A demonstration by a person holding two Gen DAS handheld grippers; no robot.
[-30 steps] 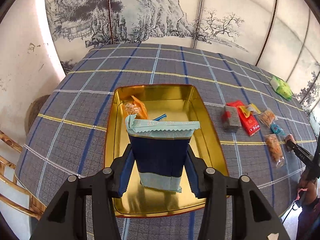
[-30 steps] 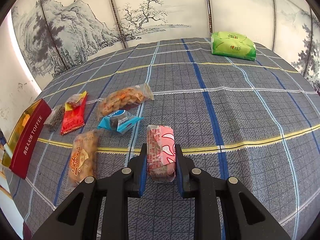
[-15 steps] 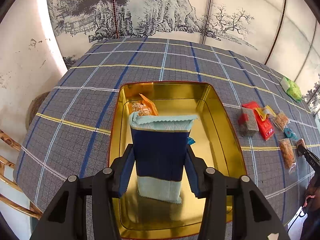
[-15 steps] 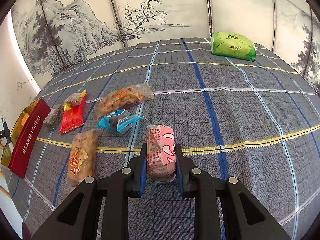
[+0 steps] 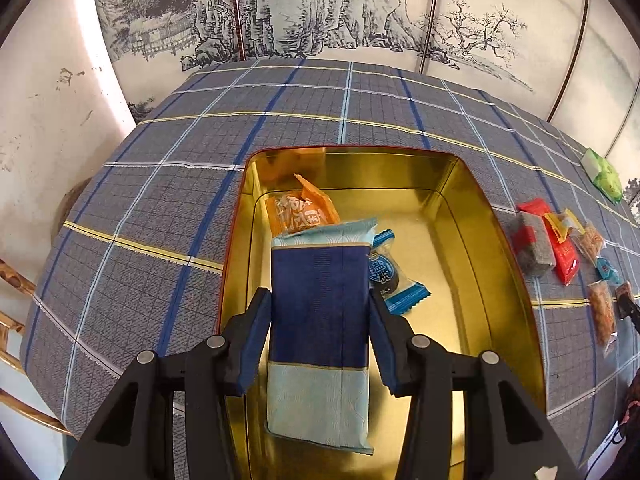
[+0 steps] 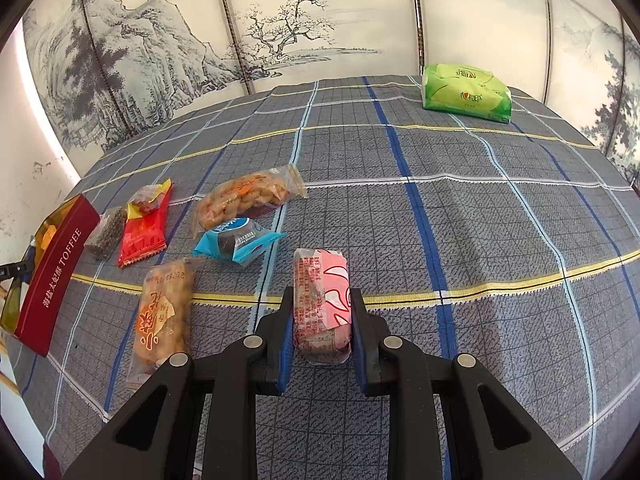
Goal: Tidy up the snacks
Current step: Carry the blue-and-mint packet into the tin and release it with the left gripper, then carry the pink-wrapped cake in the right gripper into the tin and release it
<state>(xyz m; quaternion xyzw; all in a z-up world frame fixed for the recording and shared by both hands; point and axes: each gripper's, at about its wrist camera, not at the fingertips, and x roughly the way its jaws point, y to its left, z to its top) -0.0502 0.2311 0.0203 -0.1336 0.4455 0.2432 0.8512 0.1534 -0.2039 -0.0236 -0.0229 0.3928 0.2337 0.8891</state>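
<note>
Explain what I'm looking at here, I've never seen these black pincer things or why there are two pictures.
There is no robot. A person holds one hand-held claw in each hand, and each claw carries a wide-angle camera looking along its fingers, which gives one picture per hand.

In the left-hand view, the left claw grips a blue packet over a gold tin that already holds an orange snack and a blue candy.

In the right-hand view, the right claw is closed on a pink packet that looks to lie on the checked cloth. More wrapped snacks lie to its left, and a green pack sits at the far edge.
</note>
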